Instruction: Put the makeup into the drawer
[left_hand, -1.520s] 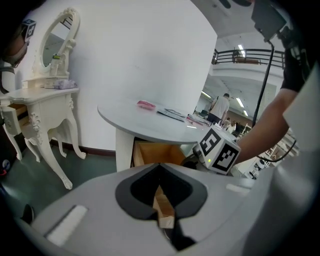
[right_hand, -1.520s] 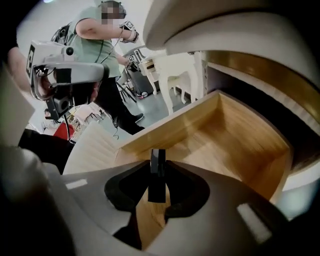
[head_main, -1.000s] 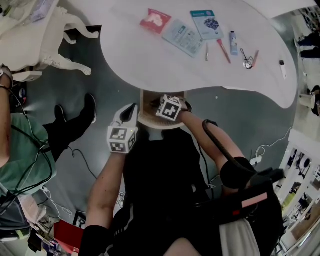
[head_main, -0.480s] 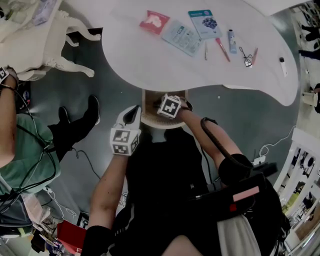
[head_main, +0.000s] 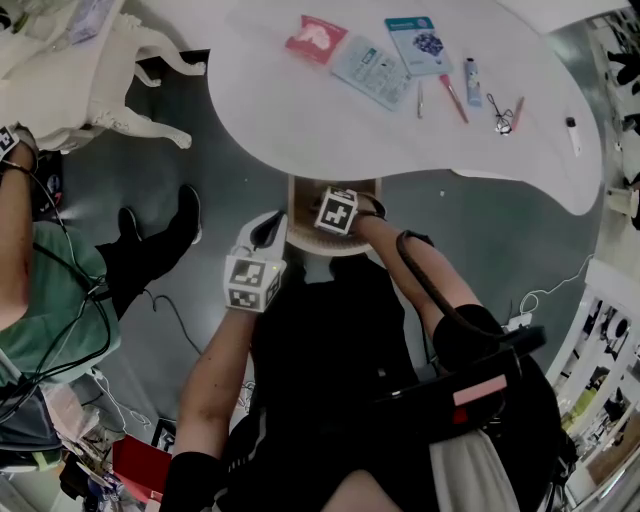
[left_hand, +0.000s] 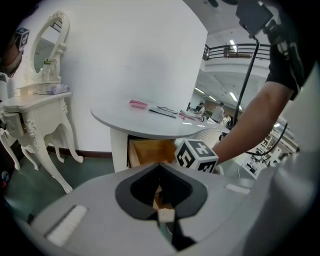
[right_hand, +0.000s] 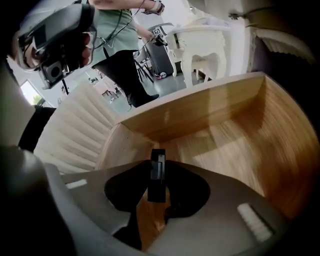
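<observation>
Head view only: the curved white table (head_main: 300, 130) is being shown from above with its loose makeup laid along the far side. The drawer's inside is being covered there by the right gripper's marker cube (head_main: 337, 212).
Left gripper view only: an ornate white dressing table (left_hand: 40, 105) with an oval mirror (left_hand: 42, 47) is being shown left of the table, against a white wall.
Right gripper view only: the bare floor and walls of the wooden drawer (right_hand: 240, 125) are being shown, along with a slim black makeup case (right_hand: 158, 167).
Right arm: it is being stretched forward and steeply down into the open drawer under the table's near edge.
Left arm: it is being held bent just left of the drawer, outside it, with the gripper tilted downward.
Right gripper (right_hand: 156, 187): its jaws are being pressed on the black makeup case, which is being held upright inside the drawer. Whether it touches the floor cannot be told.
Left gripper (head_main: 265, 232): its jaws are being held together, with nothing between them.
Count on the table: three flat packets (head_main: 372, 70) are being counted, one red and two bluish. Six slim pieces (head_main: 472, 82), tubes and sticks, are lying beside them.
Count elsewhere: one drawer, two grippers, one case in a grip.
</observation>
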